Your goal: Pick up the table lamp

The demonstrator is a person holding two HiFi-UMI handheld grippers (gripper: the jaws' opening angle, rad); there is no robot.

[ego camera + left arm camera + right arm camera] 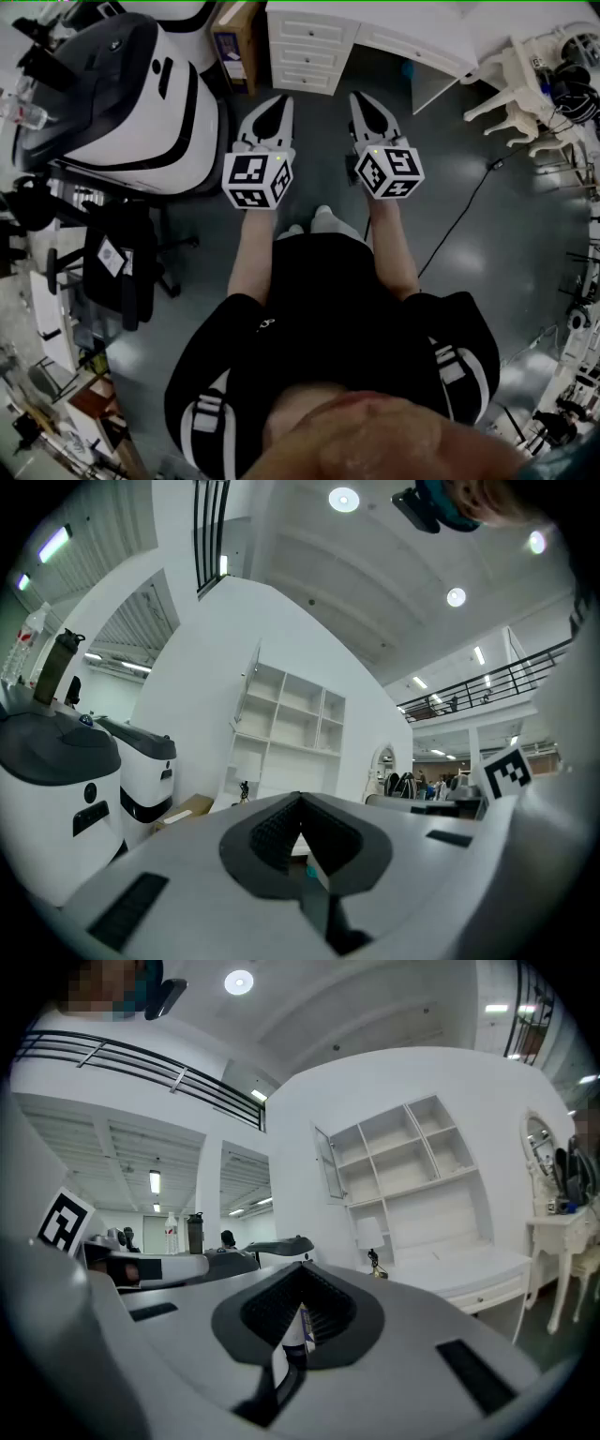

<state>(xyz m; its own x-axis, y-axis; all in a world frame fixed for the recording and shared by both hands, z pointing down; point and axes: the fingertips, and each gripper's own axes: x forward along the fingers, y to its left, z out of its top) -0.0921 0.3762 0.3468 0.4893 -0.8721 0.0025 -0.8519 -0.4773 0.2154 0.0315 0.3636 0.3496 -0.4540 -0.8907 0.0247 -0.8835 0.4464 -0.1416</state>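
**White shade, skinny stem: grab it low**

Lamp (369,1239) sits toward the left end of the bench (469,1267), under the shelves (403,1162), well apart from both grippers. Looks light but top-heavy with a flimsy shade, so I'd pinch the stem or base. Left gripper (300,797) and right gripper (302,1267): jaws closed, nothing in them.
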